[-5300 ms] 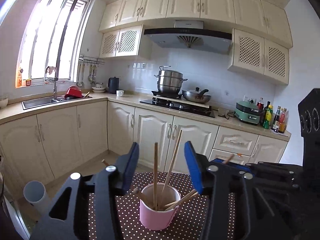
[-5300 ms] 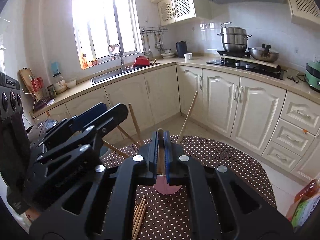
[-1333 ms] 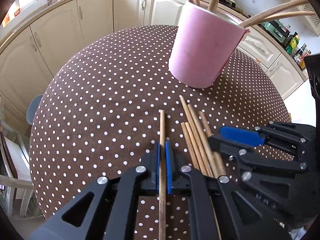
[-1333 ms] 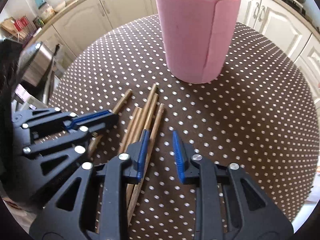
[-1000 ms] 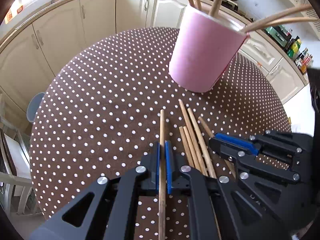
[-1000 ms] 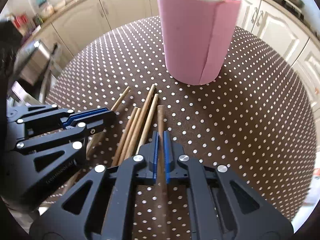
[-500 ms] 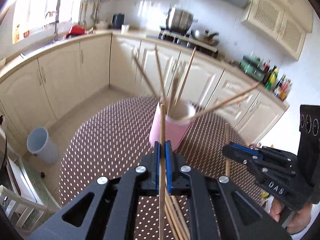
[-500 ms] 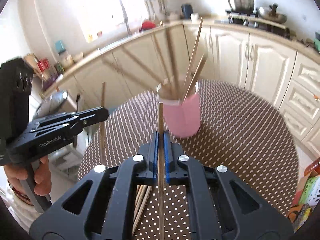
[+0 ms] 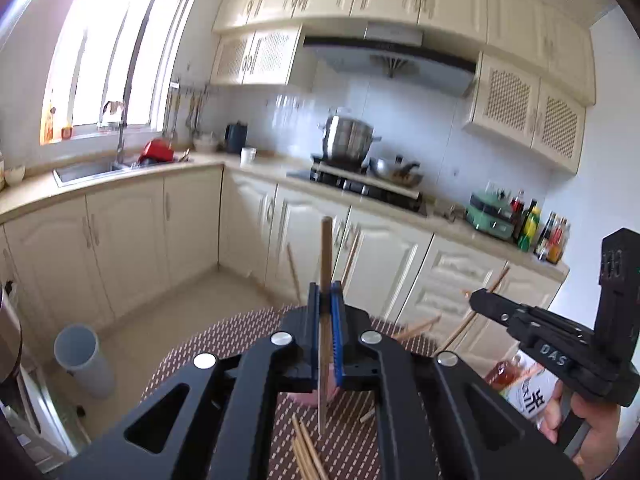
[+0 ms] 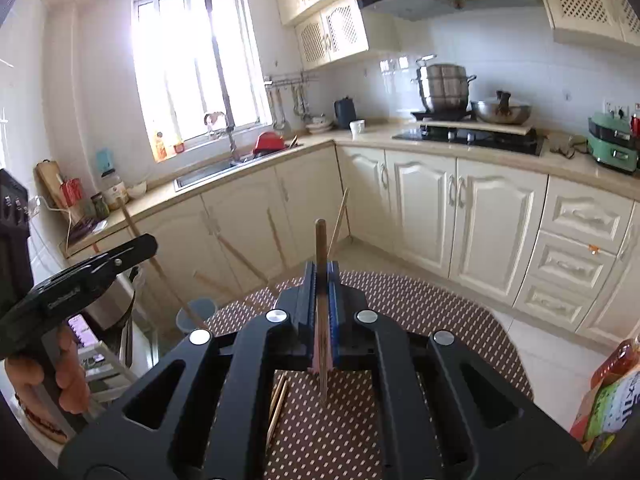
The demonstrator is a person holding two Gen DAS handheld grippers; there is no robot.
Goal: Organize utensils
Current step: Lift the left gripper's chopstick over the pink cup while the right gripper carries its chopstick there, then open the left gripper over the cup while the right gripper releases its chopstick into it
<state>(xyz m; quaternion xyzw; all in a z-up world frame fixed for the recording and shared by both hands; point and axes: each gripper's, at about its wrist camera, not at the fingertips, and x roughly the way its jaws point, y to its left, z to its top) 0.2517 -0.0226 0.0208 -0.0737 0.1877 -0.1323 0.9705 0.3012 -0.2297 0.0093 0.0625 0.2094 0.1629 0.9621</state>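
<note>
Now one thin wooden chopstick [image 9: 326, 264] stands upright, pinched by the left gripper [image 9: 325, 300], tip above its jaws. Another wooden chopstick [image 10: 321, 256] is pinched upright by the right gripper [image 10: 321, 280]. Below both, a pink cup [image 9: 304, 397] shows partly, loose wooden chopsticks [image 9: 305, 454] lying on the brown dotted tablecloth [image 10: 420, 292].

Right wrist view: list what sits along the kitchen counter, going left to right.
Red pot by the sink → dark kettle → white cup → stacked steel steamer pot → steel wok with lid → green electric cooker.
</note>
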